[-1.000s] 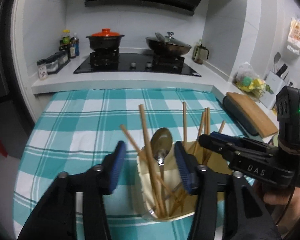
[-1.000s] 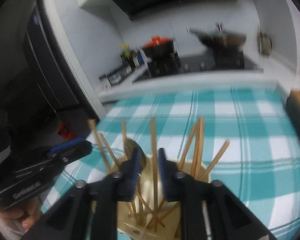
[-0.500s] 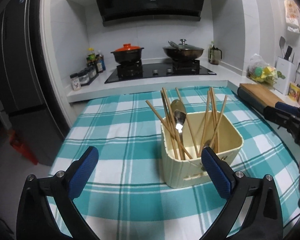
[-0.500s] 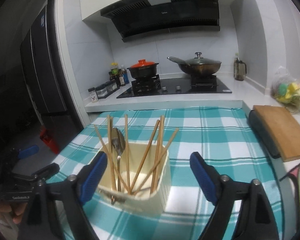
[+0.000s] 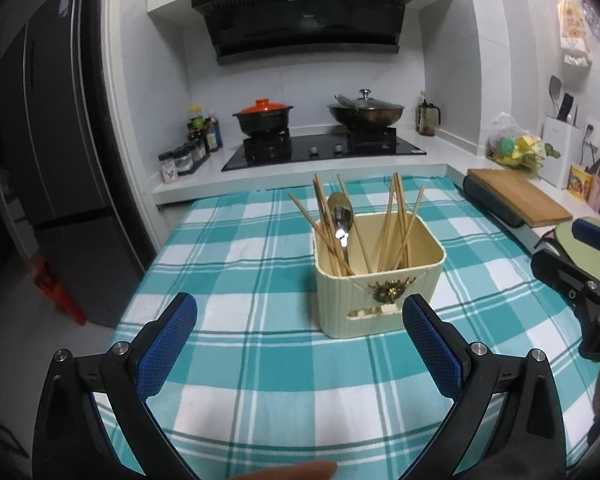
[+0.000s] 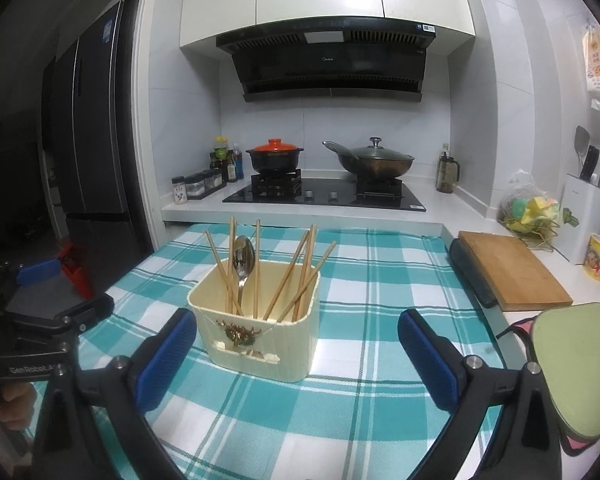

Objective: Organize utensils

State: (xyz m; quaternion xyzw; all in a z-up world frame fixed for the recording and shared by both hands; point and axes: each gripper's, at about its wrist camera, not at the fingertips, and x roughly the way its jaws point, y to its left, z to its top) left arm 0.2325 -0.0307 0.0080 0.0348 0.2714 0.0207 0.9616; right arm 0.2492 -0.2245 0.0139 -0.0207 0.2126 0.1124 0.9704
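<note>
Teal-checked tablecloth (image 5: 260,360) fronts the stove (image 6: 324,194); left claw (image 5: 300,344) spread, right claw (image 6: 298,350) opening, empty.

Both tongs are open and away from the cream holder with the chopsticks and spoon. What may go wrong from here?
1. The chopsticks lean outward in different directions above the rim of the cream holder. Tongs returning from the side might catch one and tip the holder.
2. The spoon stands among the sticks, so a grasp there may take a chopstick too.
3. The holder stands on a checked cloth, which may slide or bunch if pushed.
</note>
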